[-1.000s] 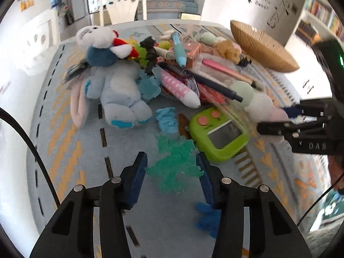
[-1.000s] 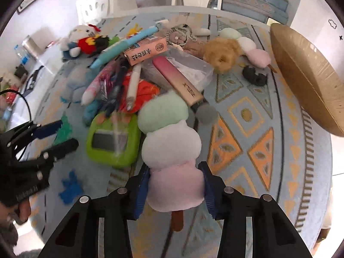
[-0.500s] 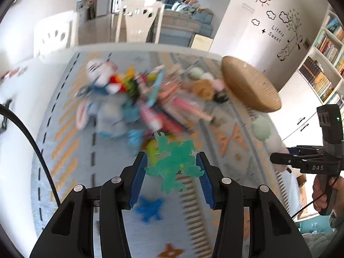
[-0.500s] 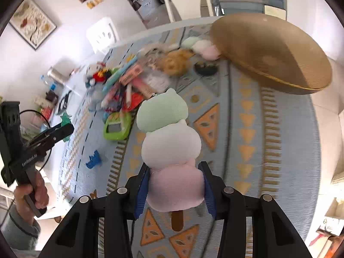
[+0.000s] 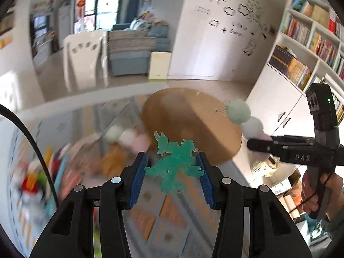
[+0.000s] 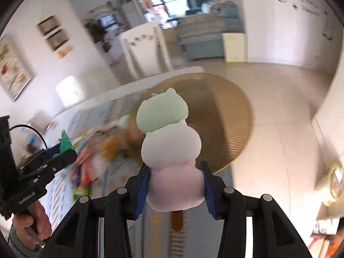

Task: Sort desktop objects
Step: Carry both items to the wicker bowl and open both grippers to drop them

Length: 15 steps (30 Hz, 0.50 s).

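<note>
My left gripper (image 5: 172, 167) is shut on a translucent green figurine (image 5: 174, 164) and holds it in the air, in front of the round woven basket (image 5: 193, 120). My right gripper (image 6: 175, 180) is shut on a plush ice-cream toy (image 6: 169, 142) with green, white and pink scoops and a brown stick. It holds the toy up over the near edge of the basket (image 6: 232, 116). The plush (image 5: 247, 118) and the right gripper (image 5: 258, 146) show at the right in the left wrist view. The left gripper (image 6: 62, 150) shows at the left in the right wrist view.
A blurred pile of toys and pens (image 5: 86, 161) lies on the patterned mat (image 5: 172, 215) at the left. A white chair (image 5: 86, 60) stands beyond the table. Bookshelves (image 5: 311, 43) and white cabinets line the right wall.
Both grippers have risen from the table with their objects and swung towards the woven basket. The toy pile has dropped to the lower left of both views.
</note>
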{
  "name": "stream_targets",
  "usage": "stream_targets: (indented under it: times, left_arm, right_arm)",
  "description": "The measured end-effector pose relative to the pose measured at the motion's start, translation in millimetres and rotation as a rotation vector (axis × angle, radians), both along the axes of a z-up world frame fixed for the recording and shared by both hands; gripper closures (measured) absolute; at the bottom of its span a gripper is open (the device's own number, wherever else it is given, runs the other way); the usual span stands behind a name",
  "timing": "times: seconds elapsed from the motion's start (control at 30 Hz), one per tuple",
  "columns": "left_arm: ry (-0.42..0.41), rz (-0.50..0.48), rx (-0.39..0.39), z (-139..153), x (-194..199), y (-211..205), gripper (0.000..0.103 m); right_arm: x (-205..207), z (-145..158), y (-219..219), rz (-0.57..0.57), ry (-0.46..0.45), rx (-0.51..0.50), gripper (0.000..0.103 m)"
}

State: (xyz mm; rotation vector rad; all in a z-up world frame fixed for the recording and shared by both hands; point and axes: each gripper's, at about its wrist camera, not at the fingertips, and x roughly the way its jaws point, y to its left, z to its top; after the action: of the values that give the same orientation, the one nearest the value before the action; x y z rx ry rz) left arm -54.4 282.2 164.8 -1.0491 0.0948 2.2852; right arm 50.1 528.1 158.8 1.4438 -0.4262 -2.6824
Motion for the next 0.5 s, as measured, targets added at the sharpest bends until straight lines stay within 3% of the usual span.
stream_targets:
  times: [0.2, 0.5]
  left_arm:
    - [-0.057, -0.061, -0.04, -24.1, -45.2, 66.1, 0.058]
    - [-0.176, -0.033, -0.046, -60.5, -76.3, 76.0, 0.054]
  right_arm:
    - [-29.6, -12.4, 22.3, -0.07, -0.063, -0.015, 0.058]
    - [-67.5, -33.6, 21.2, -0.102, -0.164, -0.019, 0.054]
